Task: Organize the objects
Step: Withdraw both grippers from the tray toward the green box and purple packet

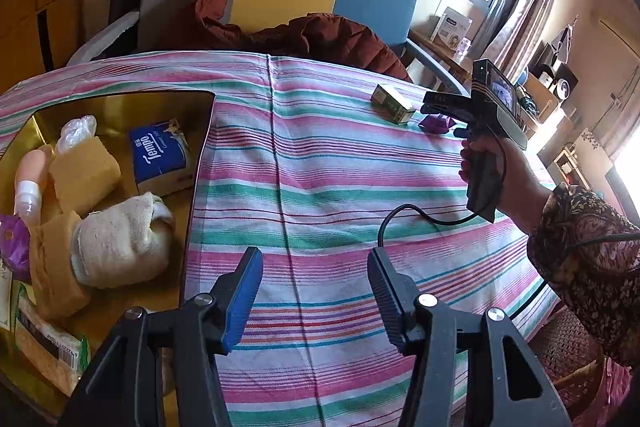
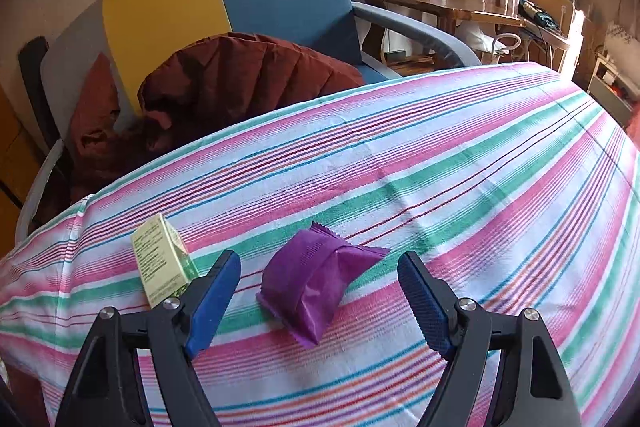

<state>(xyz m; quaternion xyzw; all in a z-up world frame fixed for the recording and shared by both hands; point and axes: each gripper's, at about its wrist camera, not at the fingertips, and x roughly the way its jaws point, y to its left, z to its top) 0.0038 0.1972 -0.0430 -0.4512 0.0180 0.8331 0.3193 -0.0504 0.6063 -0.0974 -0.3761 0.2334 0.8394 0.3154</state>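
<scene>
My right gripper (image 2: 320, 301) hangs with jaws apart around the crinkled purple foil packet (image 2: 318, 285), which lies on the striped tablecloth (image 2: 460, 187), unpinched. Closing off-centre could squirt it toward the small green-and-cream carton (image 2: 162, 259). My left gripper (image 1: 316, 297) is spread, empty, beside the gold tray (image 1: 120, 103).

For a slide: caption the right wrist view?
Open right gripper poised around purple packet on striped cloth.

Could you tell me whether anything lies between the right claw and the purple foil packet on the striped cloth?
Nothing visible does. The purple foil packet lies just ahead of the open right claw, roughly centred; the small green carton sits off to the left, clear of it.
</scene>
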